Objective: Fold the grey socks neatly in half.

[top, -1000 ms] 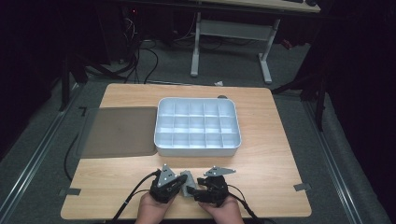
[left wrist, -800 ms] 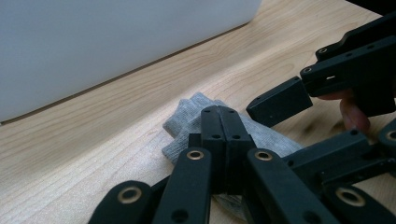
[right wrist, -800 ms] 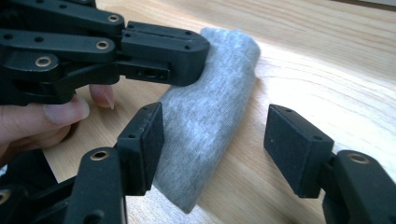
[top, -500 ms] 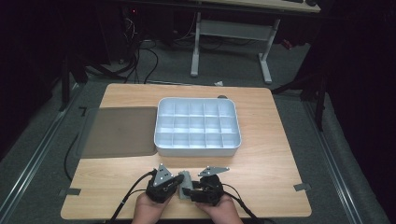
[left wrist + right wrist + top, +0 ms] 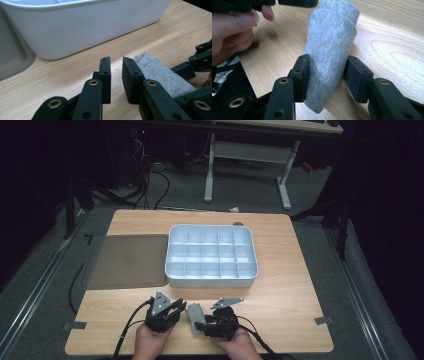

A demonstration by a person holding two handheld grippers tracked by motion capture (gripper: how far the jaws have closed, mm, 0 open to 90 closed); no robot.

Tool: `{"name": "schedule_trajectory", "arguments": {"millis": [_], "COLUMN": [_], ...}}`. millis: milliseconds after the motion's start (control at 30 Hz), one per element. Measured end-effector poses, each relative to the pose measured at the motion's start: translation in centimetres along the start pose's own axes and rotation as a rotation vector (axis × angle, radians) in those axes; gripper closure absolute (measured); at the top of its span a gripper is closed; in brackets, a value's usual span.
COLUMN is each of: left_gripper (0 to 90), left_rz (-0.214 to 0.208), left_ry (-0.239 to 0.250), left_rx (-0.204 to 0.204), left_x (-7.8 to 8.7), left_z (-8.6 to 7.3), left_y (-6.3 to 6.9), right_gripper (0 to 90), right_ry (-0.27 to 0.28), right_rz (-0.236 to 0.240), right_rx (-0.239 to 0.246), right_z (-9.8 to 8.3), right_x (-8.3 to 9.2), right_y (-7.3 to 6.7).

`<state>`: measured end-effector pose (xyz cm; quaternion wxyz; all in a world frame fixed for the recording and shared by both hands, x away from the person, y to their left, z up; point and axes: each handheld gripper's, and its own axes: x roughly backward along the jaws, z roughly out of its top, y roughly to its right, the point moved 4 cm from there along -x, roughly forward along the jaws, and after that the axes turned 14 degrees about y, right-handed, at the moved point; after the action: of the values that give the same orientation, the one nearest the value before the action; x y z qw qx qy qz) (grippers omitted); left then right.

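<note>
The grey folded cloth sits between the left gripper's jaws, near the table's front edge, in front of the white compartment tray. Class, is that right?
Not quite. The grey folded cloth sits between the jaws of the right gripper, as the right gripper view shows. The left gripper has nothing between its jaws, which have just been opening. The rest holds: it lies near the table's front edge, before the white compartment tray.

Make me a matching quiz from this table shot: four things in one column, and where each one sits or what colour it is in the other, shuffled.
Things:
1. divided bin
2. folded sock
3. mat
4. left gripper

Descriptions:
A. grey knit, between the jaws of the right gripper
B. white, middle of the table
C. dark, flat, left of the bin
D. jaws slightly apart, nothing between them

Pairs: 1-B, 2-A, 3-C, 4-D
</note>
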<state>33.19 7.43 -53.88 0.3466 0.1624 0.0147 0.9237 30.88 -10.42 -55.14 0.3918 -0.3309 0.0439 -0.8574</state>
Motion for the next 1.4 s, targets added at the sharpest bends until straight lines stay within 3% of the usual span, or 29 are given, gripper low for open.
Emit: {"name": "schedule_trajectory", "arguments": {"millis": [267, 467, 567, 667, 867, 1200, 1400], "left_gripper": [75.6, 74.2, 72.9, 71.8, 64.9, 60.4, 58.5], "left_rz": [0.013, 0.02, 0.04, 0.054, 0.083, 0.107, 0.114], "left_ry": [-0.002, -0.007, -0.006, -0.01, -0.014, -0.044, -0.056], "left_rx": [0.002, -0.008, -0.033, -0.051, -0.076, -0.09, -0.119], "left_x": [0.2, 0.3, 0.6, 0.7, 1.0, 2.4, 3.2], "left_z": [0.0, 0.0, 0.1, 0.1, -0.2, -1.0, -1.3], "left_y": [-0.7, -1.0, -1.4, -1.6, -2.0, -3.2, -3.6], "right_gripper": [63.1, 69.9, 70.4, 70.4, 70.3, 70.2, 70.2], "right_ry": [-0.02, -0.001, 0.014, 0.024, 0.039, 0.04, 0.029], "right_rz": [0.021, 0.019, -0.003, -0.013, -0.047, -0.208, -0.251], "right_rx": [0.01, 0.054, 0.09, 0.092, 0.1, 0.134, 0.145], "right_z": [0.1, 0.1, 0.3, 0.5, 1.1, 1.3, 1.3], "right_x": [-0.1, 0.0, 0.4, 0.7, 2.4, 6.2, 7.5], "right_y": [-0.2, -0.6, -0.7, -0.5, 1.0, 4.8, 6.0]}}
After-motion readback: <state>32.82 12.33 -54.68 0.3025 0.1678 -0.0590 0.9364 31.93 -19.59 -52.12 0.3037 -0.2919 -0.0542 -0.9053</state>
